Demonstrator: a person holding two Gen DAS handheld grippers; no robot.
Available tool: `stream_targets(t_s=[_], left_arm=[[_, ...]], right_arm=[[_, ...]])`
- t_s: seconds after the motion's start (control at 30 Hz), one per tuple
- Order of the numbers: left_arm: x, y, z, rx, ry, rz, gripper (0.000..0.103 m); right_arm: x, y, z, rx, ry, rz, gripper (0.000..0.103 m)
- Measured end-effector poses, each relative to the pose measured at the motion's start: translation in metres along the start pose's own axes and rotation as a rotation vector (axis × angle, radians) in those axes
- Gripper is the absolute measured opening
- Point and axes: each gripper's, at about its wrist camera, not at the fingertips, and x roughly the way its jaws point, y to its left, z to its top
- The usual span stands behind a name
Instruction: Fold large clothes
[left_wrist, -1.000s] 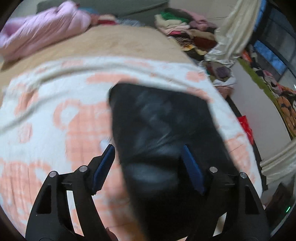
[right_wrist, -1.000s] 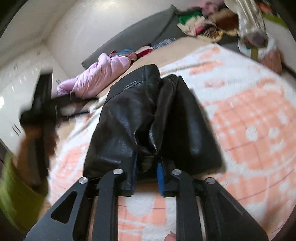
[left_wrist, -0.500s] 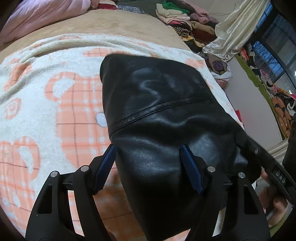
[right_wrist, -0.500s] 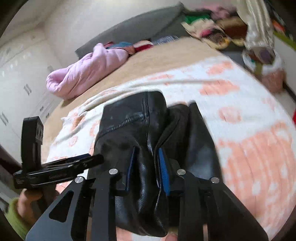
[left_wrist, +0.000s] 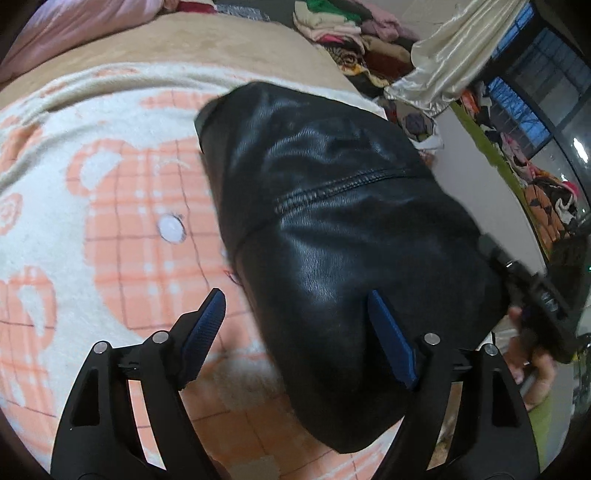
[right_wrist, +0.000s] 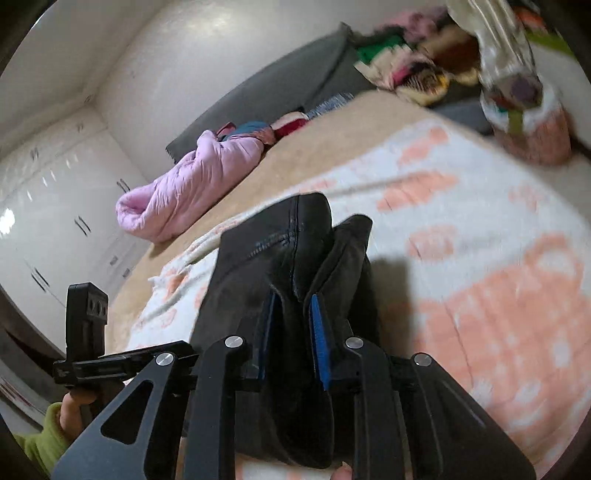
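- The black leather garment (left_wrist: 343, 236), which looks like a jacket, lies as a compact bundle on the peach-and-white blanket (left_wrist: 122, 221) that covers the bed, toward the near edge of it.
- It is already gathered into a thick, doubled-over shape: a stitched seam runs across its upper face and a rounded fold faces the left wrist camera, so the main folds appear done.
- The right gripper (right_wrist: 293, 339) is clamped on an upright fold of the leather at the near end of the bundle; its jaws are closing, with the material squeezed between the blue pads (right_wrist: 318, 332).
- The left gripper (left_wrist: 295, 332) grips nothing. Its jaws are opening, one blue pad over the bare blanket and the other over the leather, so they straddle the bundle's near left edge without pinching it.
- In the right wrist view two ridges of leather stand side by side ahead of the pads, so the bundle is not yet flat or squared. That view is blurred, so how many layers there are is hard to tell.
- What seems left: set the held fold down, press the bundle neat, and let go.
- A pink puffy garment (right_wrist: 188, 188) lies further up the bed, and a mixed heap of clothes (left_wrist: 347, 29) sits beyond the bed, so more items may wait.
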Motion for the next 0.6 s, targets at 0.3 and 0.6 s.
stream_targets(t_s=[0.3, 0.6], left_arm=[[0.007, -0.015, -0.005, 0.068, 0.009, 0.049, 0.081], [0.021, -0.017, -0.010, 0.074, 0.037, 0.042, 0.085]], right_arm=[[0.004, -0.021, -0.025, 0.092, -0.013, 0.071, 0.018], [0.011, -0.034, -0.038, 0.118, 0.051, -0.022, 0.022]])
